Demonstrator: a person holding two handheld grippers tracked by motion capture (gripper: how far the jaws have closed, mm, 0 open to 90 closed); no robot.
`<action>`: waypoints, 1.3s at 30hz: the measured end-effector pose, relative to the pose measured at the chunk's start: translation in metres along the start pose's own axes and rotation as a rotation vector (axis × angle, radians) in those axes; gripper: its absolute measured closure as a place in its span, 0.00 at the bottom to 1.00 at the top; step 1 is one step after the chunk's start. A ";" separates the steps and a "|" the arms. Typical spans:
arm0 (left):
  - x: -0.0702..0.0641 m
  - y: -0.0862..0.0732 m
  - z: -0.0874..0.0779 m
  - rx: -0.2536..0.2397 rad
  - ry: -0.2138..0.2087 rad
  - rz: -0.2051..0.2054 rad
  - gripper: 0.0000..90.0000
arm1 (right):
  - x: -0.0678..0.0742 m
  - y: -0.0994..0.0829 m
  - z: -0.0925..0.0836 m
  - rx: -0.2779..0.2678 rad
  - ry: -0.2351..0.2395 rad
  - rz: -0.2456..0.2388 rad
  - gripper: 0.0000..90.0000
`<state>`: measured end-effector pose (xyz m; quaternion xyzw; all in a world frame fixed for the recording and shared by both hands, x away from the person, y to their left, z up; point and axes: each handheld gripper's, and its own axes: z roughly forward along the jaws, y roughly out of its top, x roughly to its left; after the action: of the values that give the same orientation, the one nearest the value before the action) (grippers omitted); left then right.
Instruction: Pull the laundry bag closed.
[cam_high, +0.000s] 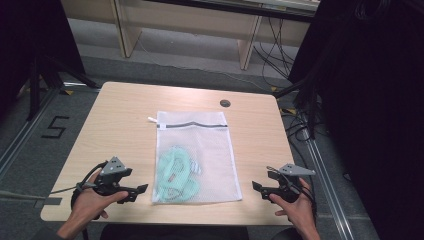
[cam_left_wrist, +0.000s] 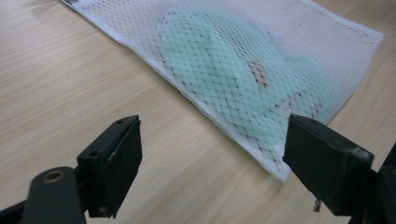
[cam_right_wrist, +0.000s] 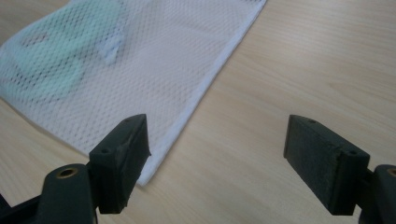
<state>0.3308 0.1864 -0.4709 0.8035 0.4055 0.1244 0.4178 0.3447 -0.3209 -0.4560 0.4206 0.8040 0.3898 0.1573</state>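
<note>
**Both tools wide open beside the mesh bag**

Pale wood-grain tabletop (cam_high: 120, 125) on a grey floor, dark curtains to either side, a light shelf frame at the back. Between the two tools lies the white mesh laundry bag with a dark zip band (cam_high: 195, 157), flat on the tabletop, and through its netting shows a bundle of mint-green cloth (cam_high: 176, 172), bunched in the half nearer the left tool. Left tool (cam_high: 142, 190), held in the person's left hand (cam_high: 87, 202), sits low over the wood just beside the bag's near corner, jaws spread wide with nothing between them; in the left gripper view the bag's white hem runs across ahead of the jaws. Right tool (cam_high: 256, 186), in the right hand (cam_high: 297, 205), hovers just off the bag's other near corner, jaws equally wide and empty. Beyond the bag, well away from both tools, a small dark round disc (cam_high: 225, 103) sits in the tabletop.
</note>
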 end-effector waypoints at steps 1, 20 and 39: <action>0.001 0.000 -0.001 0.010 -0.004 0.018 0.21 | 0.000 0.000 0.000 0.000 0.000 0.000 0.26; -0.003 0.000 0.005 -0.038 0.001 0.018 0.21 | 0.008 0.000 0.005 0.023 -0.016 -0.015 0.24; -0.016 0.006 0.016 -0.064 -0.077 0.056 0.53 | 0.020 0.012 0.019 0.056 0.079 -0.134 0.55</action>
<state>0.3325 0.1637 -0.4741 0.8051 0.3620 0.1178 0.4548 0.3501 -0.2913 -0.4577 0.3542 0.8467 0.3719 0.1394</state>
